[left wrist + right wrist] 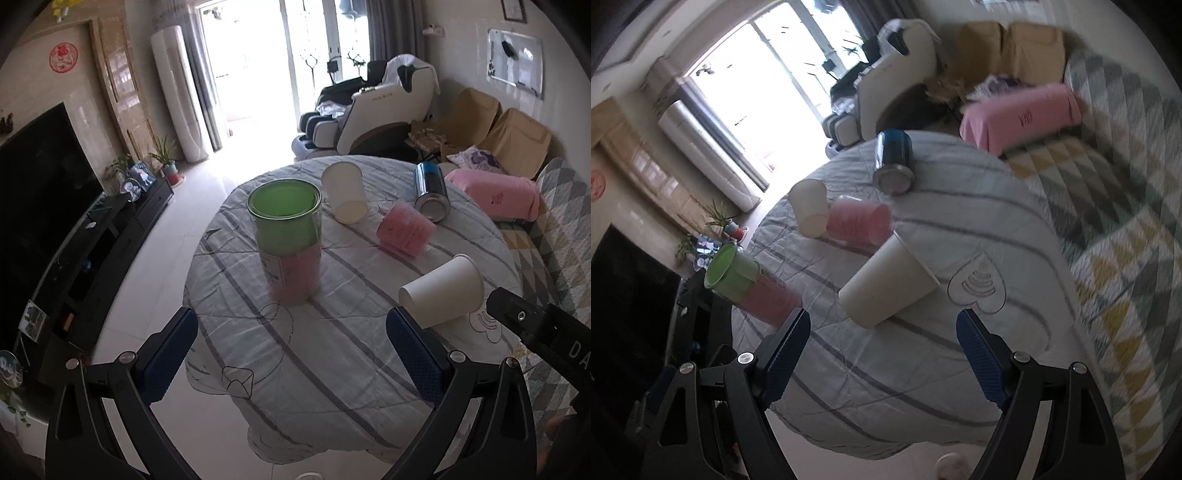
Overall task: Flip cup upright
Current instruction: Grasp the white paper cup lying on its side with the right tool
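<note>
Nothing is flipped yet: the white cup (890,282) is seen lying on its side just ahead of the spread, empty jaws of the right gripper (882,350), while the left gripper (291,354) is likewise held wide apart.

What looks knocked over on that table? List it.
Four things lie on their sides on the table: the near white cup, far white cup, pink cup and metal can. Only the green-lidded jar stands upright. No spill shows.
</note>
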### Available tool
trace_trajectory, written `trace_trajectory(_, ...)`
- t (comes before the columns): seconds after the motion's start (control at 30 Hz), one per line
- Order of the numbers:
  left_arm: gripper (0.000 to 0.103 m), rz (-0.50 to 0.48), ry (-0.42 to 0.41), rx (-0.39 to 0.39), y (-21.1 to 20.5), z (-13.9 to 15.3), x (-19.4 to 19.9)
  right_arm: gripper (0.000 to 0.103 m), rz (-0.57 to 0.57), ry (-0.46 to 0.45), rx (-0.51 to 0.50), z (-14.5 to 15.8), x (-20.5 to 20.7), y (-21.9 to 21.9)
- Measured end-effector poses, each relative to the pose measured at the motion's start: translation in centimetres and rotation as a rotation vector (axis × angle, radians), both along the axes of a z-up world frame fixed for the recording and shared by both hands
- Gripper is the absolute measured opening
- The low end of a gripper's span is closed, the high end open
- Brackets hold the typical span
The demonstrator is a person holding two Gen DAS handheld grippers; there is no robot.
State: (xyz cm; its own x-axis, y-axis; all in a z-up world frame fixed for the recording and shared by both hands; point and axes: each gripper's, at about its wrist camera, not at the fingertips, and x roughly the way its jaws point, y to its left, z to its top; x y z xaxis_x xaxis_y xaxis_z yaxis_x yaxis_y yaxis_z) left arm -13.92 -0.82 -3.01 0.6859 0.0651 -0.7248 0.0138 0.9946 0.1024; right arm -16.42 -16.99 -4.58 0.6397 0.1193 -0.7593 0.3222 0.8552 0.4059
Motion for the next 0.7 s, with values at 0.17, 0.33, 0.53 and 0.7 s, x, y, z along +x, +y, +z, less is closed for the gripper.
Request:
trace_trajectory(0.17,0.103,-0.042,0.023,-0.006,-0.3,-0.7,1.4,0.083,-0.069,0.053,0.102,-1.4,1.2,-0.4)
trace_trajectory(0.33,0.103,-0.089,0.056,-0.004,-0.5,-1.7,2.7,0.083,-0.137,0.09,0.225,-3.3,2.3,-0.8)
trace_trajectory(0.53,0.103,-0.081,0.083,0.006,-0.6,-2.9,4.3,0.083,-0.172,0.119,0.286,-5.0,4.1,-1.0)
trace_trajectory(0.7,0.103,-0.038,0.105,0.015,-0.3,-3.9,5.1,0.083,-0.121,0.148,0.261,-6.2,6.1,-1.1)
